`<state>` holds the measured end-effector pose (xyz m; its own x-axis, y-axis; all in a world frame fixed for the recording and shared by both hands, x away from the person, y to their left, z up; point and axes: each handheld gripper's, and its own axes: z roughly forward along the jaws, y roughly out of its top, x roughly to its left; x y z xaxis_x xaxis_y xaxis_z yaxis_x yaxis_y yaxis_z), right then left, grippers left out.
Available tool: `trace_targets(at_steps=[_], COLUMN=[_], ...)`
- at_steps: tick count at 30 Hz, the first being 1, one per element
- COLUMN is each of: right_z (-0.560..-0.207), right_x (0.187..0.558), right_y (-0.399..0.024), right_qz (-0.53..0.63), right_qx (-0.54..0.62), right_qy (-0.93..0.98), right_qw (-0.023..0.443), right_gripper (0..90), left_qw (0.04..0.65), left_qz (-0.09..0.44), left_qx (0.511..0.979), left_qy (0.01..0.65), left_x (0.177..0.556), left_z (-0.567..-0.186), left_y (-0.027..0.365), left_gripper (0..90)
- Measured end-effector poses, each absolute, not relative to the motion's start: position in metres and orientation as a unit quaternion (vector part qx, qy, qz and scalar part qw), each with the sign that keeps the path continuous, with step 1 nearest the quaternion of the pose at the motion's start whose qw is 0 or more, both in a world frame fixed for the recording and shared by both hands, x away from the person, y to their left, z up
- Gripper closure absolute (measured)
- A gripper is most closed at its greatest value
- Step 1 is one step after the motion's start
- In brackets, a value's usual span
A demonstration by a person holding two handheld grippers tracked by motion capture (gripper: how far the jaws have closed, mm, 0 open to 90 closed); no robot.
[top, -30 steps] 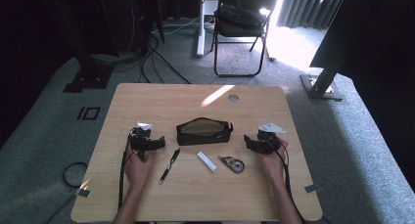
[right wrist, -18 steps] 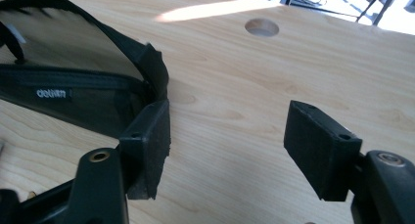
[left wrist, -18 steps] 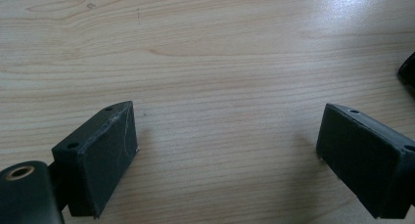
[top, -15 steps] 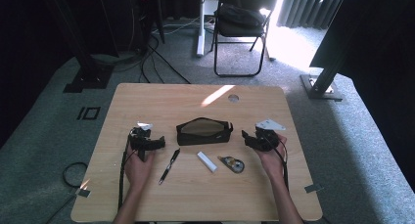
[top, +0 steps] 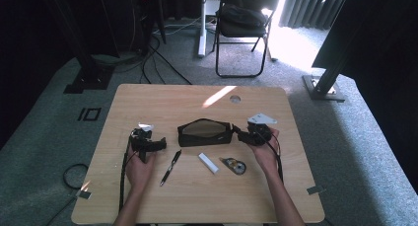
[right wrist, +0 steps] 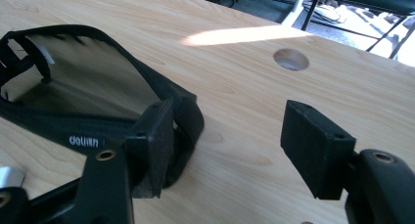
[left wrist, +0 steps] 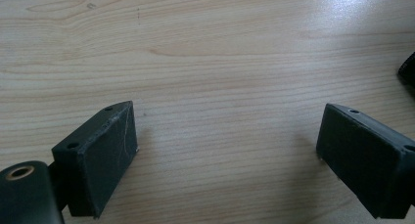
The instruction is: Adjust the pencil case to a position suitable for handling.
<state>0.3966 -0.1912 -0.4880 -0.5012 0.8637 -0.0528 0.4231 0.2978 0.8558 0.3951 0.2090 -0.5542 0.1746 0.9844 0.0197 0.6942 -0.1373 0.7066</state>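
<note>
- right gripper [top: 240,133] at 3 o'clock end of open black pouch [top: 204,132], jaws apart, just been closing, nothing clamped
- left gripper [top: 160,145] at pouch's 9 o'clock, released over bare table [top: 162,98]

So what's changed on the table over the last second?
The right gripper has moved in to the open pencil case's right end, its jaws closing a little, with nothing clamped between them. The left gripper, pen, white eraser and tape dispenser stayed put.

Dim room, sunlight glaring from behind; gripper views soft.
</note>
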Motion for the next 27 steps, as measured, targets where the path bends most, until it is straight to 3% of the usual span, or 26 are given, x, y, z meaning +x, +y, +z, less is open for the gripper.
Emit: trace_targets(at_steps=[12,27], right_z=[-0.486,-0.505], right_x=[0.419,0.437], right_y=[-0.168,-0.146], right_qz=[0.427,0.389], right_qx=[0.420,0.409], right_qy=[0.765,0.797], right_qw=[0.238,0.213], right_gripper=[43.7,39.7], left_qw=[0.287,0.287], left_qz=[0.253,0.253], left_qx=[0.710,0.710], left_qy=[0.591,0.591], left_x=[0.395,0.395], left_z=[-0.554,-0.554], left_y=[0.209,0.209], left_gripper=[8.4,8.3])
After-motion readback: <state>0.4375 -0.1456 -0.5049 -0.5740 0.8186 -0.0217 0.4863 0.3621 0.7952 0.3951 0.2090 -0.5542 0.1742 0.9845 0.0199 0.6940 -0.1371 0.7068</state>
